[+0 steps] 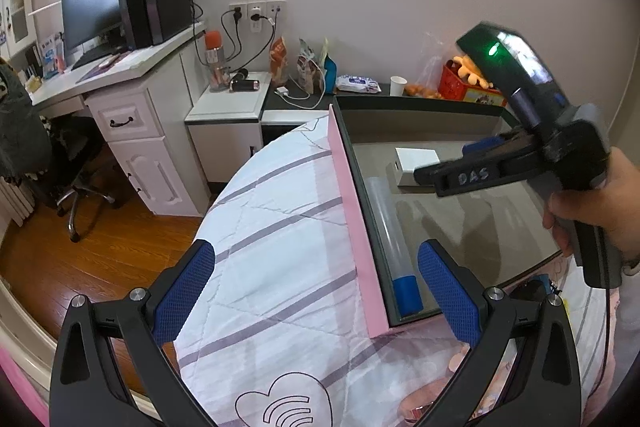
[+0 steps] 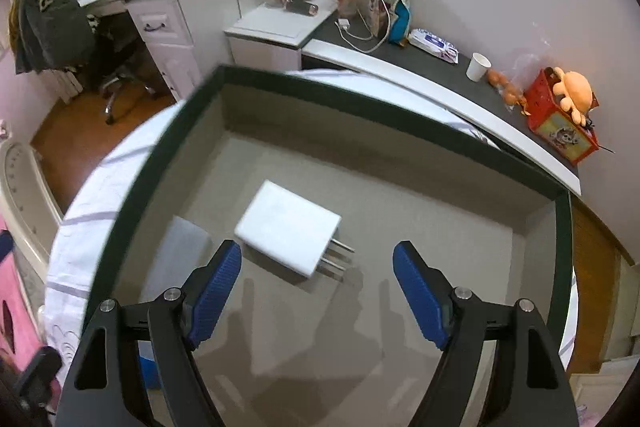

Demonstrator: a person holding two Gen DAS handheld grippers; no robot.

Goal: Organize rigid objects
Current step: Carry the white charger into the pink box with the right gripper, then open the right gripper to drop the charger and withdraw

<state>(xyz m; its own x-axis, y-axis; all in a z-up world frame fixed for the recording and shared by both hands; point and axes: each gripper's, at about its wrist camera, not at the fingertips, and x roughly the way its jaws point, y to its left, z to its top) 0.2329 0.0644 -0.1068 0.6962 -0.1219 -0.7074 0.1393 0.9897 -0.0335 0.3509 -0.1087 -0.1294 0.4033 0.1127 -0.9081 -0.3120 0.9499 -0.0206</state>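
Grey felt lines the inside of the box (image 2: pixel 400 195), which has a dark green rim and a pink outer wall and sits on the bed's quilt (image 1: pixel 280 227). Inside it, a white charger (image 2: pixel 288 233) lies flat near the middle with its metal prongs sticking out, and a clear tube with a blue cap (image 1: pixel 396 247) lies along the wall on the pink side. The right claw (image 2: pixel 318 287) hangs over the box, wide open with nothing in it, the charger just ahead of its blue pads. From the left camera you can read "DAS" handwritten on that claw's black arm. The left claw (image 1: pixel 316 291) is also spread wide and empty, straddling the box's pink wall. A wipes pack (image 1: pixel 357 84) on the surface behind has print too small to read.
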